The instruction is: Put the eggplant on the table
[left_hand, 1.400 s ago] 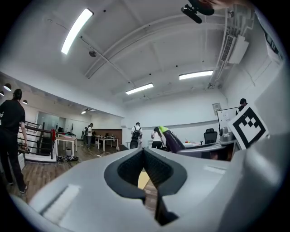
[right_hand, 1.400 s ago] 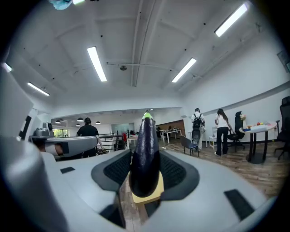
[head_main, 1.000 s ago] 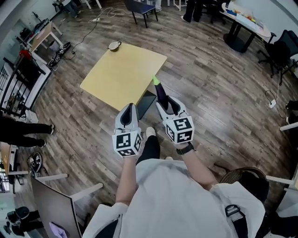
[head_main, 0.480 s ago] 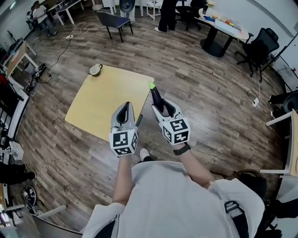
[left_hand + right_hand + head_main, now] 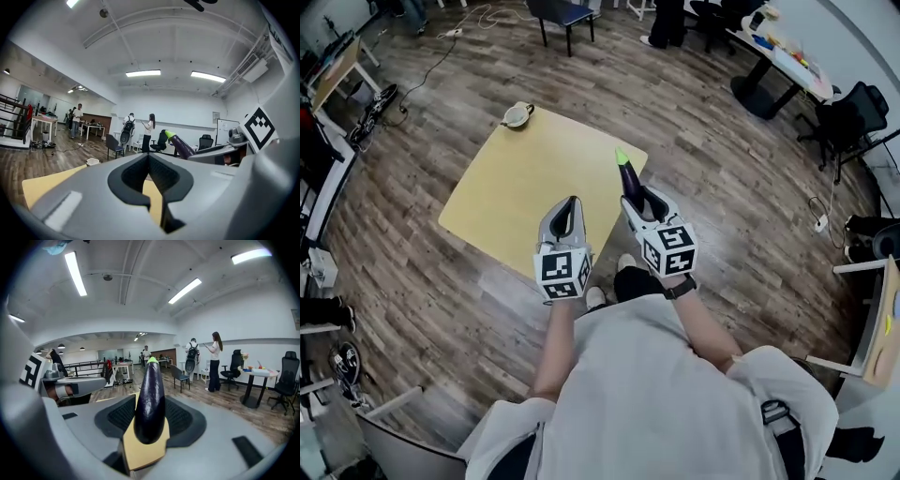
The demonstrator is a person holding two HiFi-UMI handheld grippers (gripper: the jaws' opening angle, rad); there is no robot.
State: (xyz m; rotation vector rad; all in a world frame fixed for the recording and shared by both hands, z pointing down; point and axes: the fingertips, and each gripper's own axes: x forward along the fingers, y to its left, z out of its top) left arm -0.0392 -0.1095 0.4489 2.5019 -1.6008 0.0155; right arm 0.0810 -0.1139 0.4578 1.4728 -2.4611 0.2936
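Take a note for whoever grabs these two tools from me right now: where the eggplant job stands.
Left tool: shut, empty, above the table's near edge.
Right tool: shut on the eggplant, held in the air by the table's right edge, green stem end pointing away from you.
Done: eggplant is picked up and at the table.
Left to do: lower it onto the bare tabletop, open the right tool, pull back.

Small bowl point(image 5: 517, 114), dark chair point(image 5: 562, 13), wood floor point(image 5: 703, 141), office chair point(image 5: 853, 108), ppl point(image 5: 151, 132) in bkgd
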